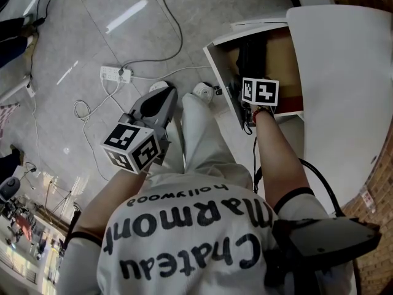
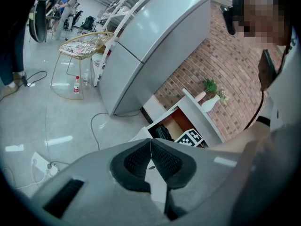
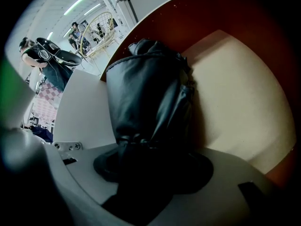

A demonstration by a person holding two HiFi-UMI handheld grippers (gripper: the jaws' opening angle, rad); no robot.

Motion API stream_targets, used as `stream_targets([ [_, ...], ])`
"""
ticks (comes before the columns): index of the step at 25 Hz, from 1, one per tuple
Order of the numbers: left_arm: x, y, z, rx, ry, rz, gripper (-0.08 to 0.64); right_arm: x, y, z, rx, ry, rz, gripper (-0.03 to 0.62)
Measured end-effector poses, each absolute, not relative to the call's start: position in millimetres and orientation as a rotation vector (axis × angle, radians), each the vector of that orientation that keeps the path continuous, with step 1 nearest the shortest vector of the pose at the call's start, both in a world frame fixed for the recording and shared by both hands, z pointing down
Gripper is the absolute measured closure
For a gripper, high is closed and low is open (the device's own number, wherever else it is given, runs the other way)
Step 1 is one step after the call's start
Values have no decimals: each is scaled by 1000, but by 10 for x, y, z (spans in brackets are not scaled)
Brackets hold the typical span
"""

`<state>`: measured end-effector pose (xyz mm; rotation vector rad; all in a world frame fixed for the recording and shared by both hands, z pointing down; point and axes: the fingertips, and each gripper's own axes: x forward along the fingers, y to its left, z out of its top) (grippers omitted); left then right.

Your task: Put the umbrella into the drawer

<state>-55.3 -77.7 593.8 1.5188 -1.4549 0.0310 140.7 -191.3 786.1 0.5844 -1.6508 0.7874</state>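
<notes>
On the floor at the left a white power strip [image 1: 115, 74] lies among loose cables, well apart from the work. The left tool [image 2: 150, 144] hangs idle beside the person's leg, its jaws pressed together with nothing between them.

To the right, the drawer [image 3: 235, 98] stands pulled out from under a white cabinet top [image 1: 344, 85]. The right tool [image 3: 150, 163] reaches down into it, clamped on the near end of the folded black umbrella [image 3: 146, 88]. The umbrella is already inside the drawer. It runs lengthwise away from the tool, close along the drawer's left wall, and the pale drawer floor to its right is bare. Whether its whole length rests on that floor cannot be told.

The step in hand looks like the release. To do it well:

- Lower the right tool until the umbrella's weight sits on the drawer floor, so nothing drops or rolls when the jaws part.
- Keep the umbrella parallel to the left wall and wholly below the rim, so that it will not foul the cabinet if the drawer is shut.
- Open the jaws fully, then draw the tool straight back and up, because the soft fabric folds could catch on a pad and drag the umbrella out.
- The left tool is free to steady the drawer front.
</notes>
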Motion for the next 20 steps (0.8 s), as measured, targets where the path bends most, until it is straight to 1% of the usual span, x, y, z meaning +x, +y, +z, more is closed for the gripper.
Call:
stream_targets([
  [7, -534, -749, 5944, 1519, -1460, 37, 543, 1371, -2000, 7941, 552, -1656, 691, 357],
  [20, -538, -670, 5978, 1484, -1472, 24, 543, 1342, -2008, 7958, 555, -1682, 670, 357],
])
